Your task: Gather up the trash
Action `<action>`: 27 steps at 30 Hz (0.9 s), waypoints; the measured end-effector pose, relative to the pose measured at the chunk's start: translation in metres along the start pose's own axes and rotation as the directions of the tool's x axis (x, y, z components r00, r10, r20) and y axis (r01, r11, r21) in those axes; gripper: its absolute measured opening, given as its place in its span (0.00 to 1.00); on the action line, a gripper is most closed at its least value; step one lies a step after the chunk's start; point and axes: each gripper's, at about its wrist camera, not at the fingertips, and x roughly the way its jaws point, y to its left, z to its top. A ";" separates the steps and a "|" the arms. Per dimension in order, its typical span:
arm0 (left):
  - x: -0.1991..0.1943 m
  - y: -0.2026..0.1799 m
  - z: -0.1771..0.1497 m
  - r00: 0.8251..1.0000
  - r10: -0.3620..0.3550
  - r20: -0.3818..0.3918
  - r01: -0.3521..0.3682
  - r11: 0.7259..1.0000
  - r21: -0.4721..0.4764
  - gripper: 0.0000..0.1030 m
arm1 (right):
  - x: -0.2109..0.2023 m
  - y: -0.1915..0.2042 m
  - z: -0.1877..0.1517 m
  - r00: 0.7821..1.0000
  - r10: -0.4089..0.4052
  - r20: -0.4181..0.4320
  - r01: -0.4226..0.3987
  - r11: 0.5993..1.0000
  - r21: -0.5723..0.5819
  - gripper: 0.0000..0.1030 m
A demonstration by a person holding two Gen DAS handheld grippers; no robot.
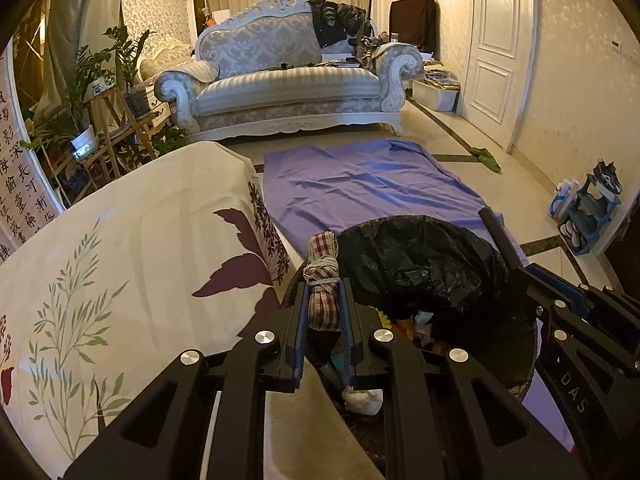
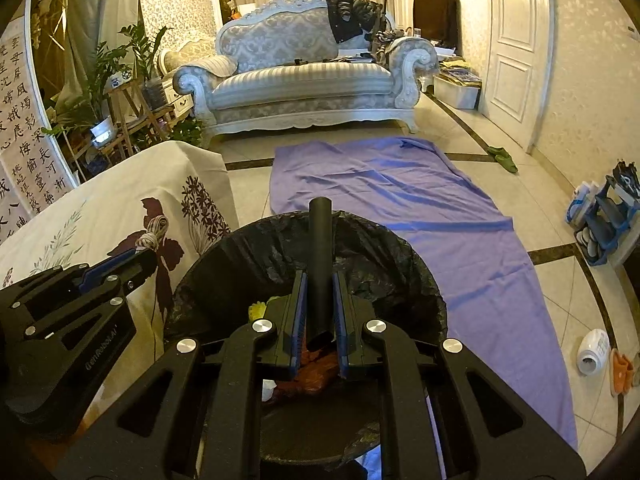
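Over the lined bin (image 2: 304, 248), the right gripper (image 2: 319, 316) clamps a black tube (image 2: 319, 256) lengthwise; the left gripper (image 1: 325, 312), at its near-left rim, clamps a rope bundle (image 1: 322, 276)

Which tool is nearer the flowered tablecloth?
Left. The left tool, holding rope, sits beside the tablecloth; the right tool is over the bin.

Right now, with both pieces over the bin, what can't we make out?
- Trash bin contents: right wrist view, mostly hidden by the right hand-held gripper and its black tube.
- Lower end of the rope bundle: left wrist view, hidden between the left hand-held gripper fingers.
- Bin base: cut off, both views.
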 end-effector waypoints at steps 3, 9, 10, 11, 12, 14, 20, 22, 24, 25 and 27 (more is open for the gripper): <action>0.001 0.002 -0.001 1.000 -0.001 -0.007 0.001 1.000 -0.003 0.27 | 0.001 -0.001 0.000 1.000 -0.006 0.005 0.006 1.000 0.006 0.18; -0.004 0.003 0.000 1.000 0.014 0.019 -0.014 1.000 -0.019 0.60 | -0.001 -0.006 -0.001 1.000 -0.022 0.015 0.022 1.000 0.021 0.29; -0.005 0.003 0.000 1.000 0.017 0.022 -0.017 1.000 -0.020 0.62 | -0.001 -0.006 -0.001 1.000 -0.025 0.016 0.025 0.999 0.021 0.30; -0.005 0.004 0.001 1.000 0.020 0.024 -0.019 1.000 -0.022 0.66 | -0.002 -0.006 -0.002 0.999 -0.030 0.019 0.030 0.999 0.022 0.35; -0.006 0.004 0.001 0.999 0.021 0.026 -0.021 0.999 -0.025 0.70 | -0.004 -0.006 -0.001 0.999 -0.034 0.022 0.034 0.999 0.022 0.40; -0.007 0.006 0.000 0.999 0.026 0.029 -0.025 0.999 -0.029 0.71 | -0.005 -0.006 -0.002 0.999 -0.041 0.028 0.041 0.999 0.023 0.43; -0.015 0.016 -0.006 0.999 0.031 0.027 -0.030 0.999 -0.043 0.75 | -0.013 -0.004 -0.004 0.998 -0.056 0.042 0.055 0.998 0.026 0.55; -0.019 0.022 -0.010 0.999 0.025 0.020 -0.024 0.998 -0.059 0.76 | -0.017 -0.004 -0.005 0.997 -0.055 0.045 0.054 0.998 0.029 0.58; -0.024 0.028 -0.015 1.000 0.023 0.017 -0.022 0.997 -0.076 0.77 | -0.021 -0.001 -0.007 0.997 -0.056 0.049 0.055 0.998 0.026 0.59; -0.025 0.030 -0.017 1.000 0.024 0.016 -0.023 0.996 -0.082 0.77 | -0.023 0.001 -0.008 0.997 -0.056 0.050 0.055 0.998 0.021 0.60; -0.031 0.036 -0.021 0.999 0.035 0.013 -0.033 0.995 -0.097 0.79 | -0.027 0.004 -0.011 0.997 -0.055 0.052 0.054 0.998 0.015 0.63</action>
